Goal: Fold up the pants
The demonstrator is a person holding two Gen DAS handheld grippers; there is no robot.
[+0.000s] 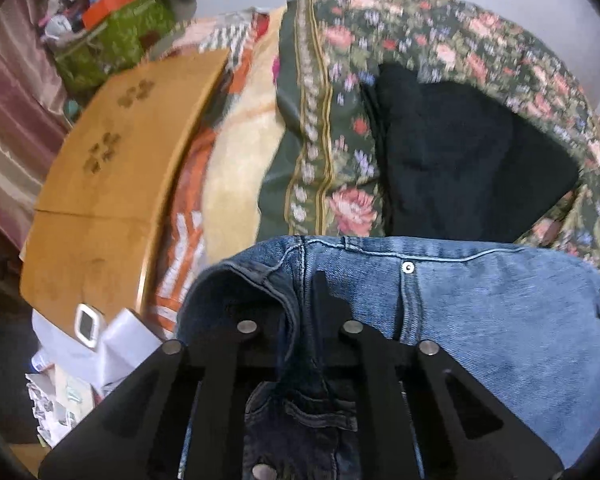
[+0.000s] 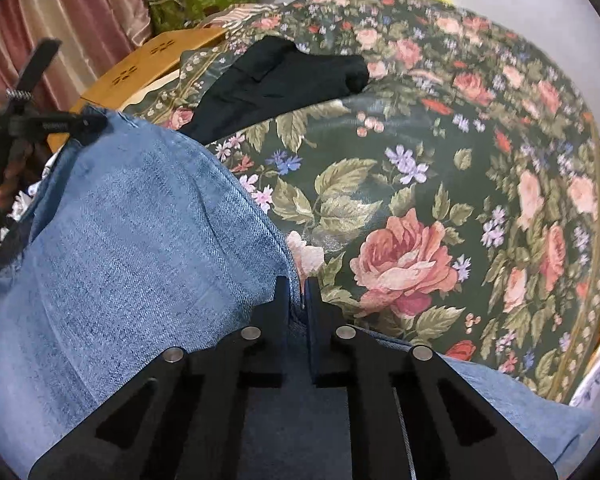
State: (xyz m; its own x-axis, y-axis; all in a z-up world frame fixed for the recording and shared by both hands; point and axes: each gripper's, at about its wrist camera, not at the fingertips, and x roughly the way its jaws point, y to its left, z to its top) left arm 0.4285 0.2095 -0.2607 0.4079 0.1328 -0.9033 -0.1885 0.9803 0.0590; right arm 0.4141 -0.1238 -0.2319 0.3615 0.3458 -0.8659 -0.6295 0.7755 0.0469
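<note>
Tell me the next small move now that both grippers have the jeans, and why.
Probably lift both ends together and carry the jeans over the open floral bedspread to lay them flat. The left gripper is shut on the waistband, the right gripper is shut on a denim edge, and the cloth sags between them. Keep clear of the black garment lying further back.
</note>
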